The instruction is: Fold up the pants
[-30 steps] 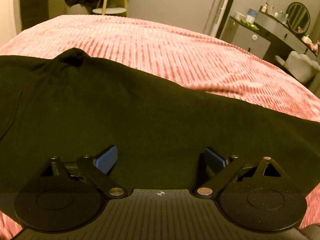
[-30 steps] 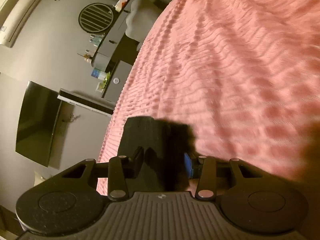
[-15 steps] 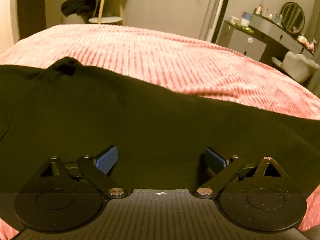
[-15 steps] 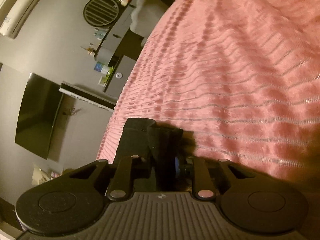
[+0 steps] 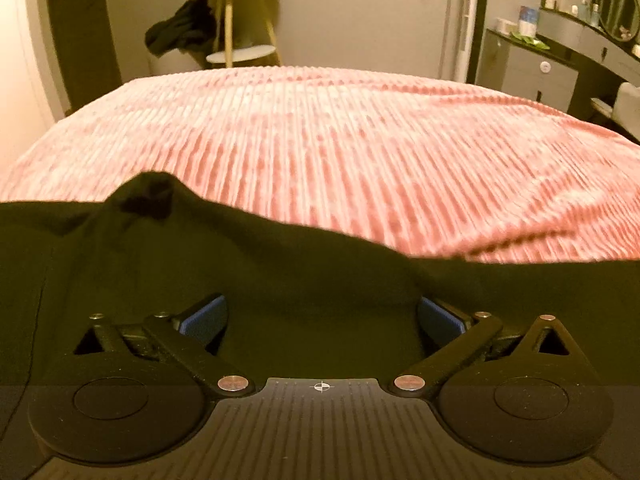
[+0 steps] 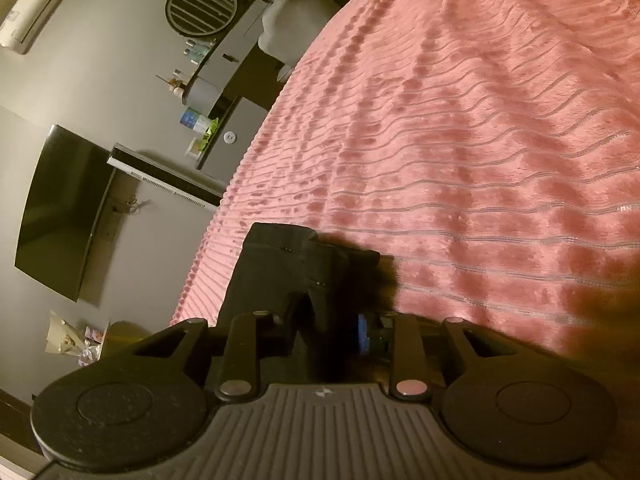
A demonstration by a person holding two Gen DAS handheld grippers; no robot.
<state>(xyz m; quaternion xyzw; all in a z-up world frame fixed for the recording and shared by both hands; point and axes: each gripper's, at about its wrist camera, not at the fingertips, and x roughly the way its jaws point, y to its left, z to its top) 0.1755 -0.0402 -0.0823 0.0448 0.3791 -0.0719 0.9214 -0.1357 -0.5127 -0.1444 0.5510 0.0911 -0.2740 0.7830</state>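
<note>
Pants (image 5: 280, 280), one black pair, one pink bedspread (image 5: 340, 140), two grippers

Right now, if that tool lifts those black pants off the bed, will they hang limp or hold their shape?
Probably limp: the pants lie rumpled on the pink bedspread. The bunch in the right tool droops in soft folds, so it looks light.

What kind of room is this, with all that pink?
Most likely a bedroom. A wide bed under a ribbed pink plush blanket fills the view, a grey dressing table with an oval mirror stands at the wall, and black fabric pants lie on the blanket.
</note>
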